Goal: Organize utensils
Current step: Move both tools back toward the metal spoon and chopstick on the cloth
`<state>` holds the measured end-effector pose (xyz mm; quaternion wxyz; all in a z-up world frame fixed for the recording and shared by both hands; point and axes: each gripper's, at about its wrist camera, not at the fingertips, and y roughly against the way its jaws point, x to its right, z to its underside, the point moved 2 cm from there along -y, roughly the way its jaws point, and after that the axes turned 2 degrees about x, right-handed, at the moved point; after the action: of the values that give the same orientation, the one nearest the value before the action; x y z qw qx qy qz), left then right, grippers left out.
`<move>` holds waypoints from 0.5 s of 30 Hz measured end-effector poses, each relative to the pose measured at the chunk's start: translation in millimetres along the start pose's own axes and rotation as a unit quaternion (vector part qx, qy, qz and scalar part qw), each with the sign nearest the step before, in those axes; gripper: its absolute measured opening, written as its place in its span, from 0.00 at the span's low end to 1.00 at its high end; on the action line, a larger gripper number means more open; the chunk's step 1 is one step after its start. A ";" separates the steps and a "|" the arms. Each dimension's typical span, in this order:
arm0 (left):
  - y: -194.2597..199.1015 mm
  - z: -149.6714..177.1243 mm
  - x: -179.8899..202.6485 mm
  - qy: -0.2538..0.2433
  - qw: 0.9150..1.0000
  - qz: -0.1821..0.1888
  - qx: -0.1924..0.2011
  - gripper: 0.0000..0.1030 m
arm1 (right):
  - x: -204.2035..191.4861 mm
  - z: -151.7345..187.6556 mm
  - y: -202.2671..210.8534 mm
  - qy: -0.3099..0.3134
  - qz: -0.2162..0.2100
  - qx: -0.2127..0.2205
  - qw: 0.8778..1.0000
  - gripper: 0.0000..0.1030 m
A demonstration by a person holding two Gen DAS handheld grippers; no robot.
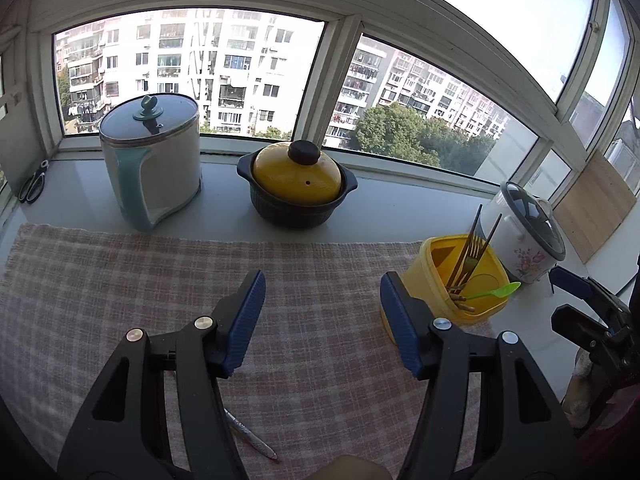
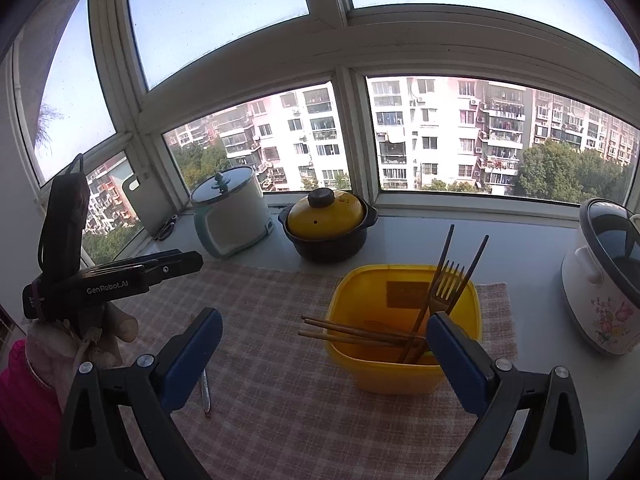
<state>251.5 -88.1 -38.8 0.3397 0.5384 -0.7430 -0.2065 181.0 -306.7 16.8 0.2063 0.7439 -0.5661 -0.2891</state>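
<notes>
One pen (image 1: 251, 437) beneath left tool (image 1: 322, 322), unheld

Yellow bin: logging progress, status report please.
Both tongs, left and right, open, empty. Yellow bin holds fork, chopsticks. One utensil on mat. Path unobstructed.

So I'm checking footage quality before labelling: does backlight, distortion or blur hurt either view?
Left wrist view: strong fisheye bends the white window frame; sky blown out, yet the yellow plastic container reads clearly. Right wrist view: same curvature, the sunlit buildings look washed out, the gold metal fork stays sharp; no motion blur.
</notes>
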 end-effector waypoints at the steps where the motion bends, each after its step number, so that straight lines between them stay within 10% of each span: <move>1: 1.7 2.2 -8.5 0.005 1.000 -0.006 -0.001 0.60 | -5.4 0.6 -1.1 0.006 -0.001 0.001 1.000 1.00; 15: 15.6 53.2 -104.6 0.062 0.995 -0.065 -0.038 0.60 | -76.2 16.9 -38.7 0.066 -0.044 -0.031 0.996 1.00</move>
<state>222.4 12.3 -94.2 0.3914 0.5837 -0.6758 -0.2224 183.1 -222.5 -5.4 0.2532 0.7788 -0.5085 -0.2659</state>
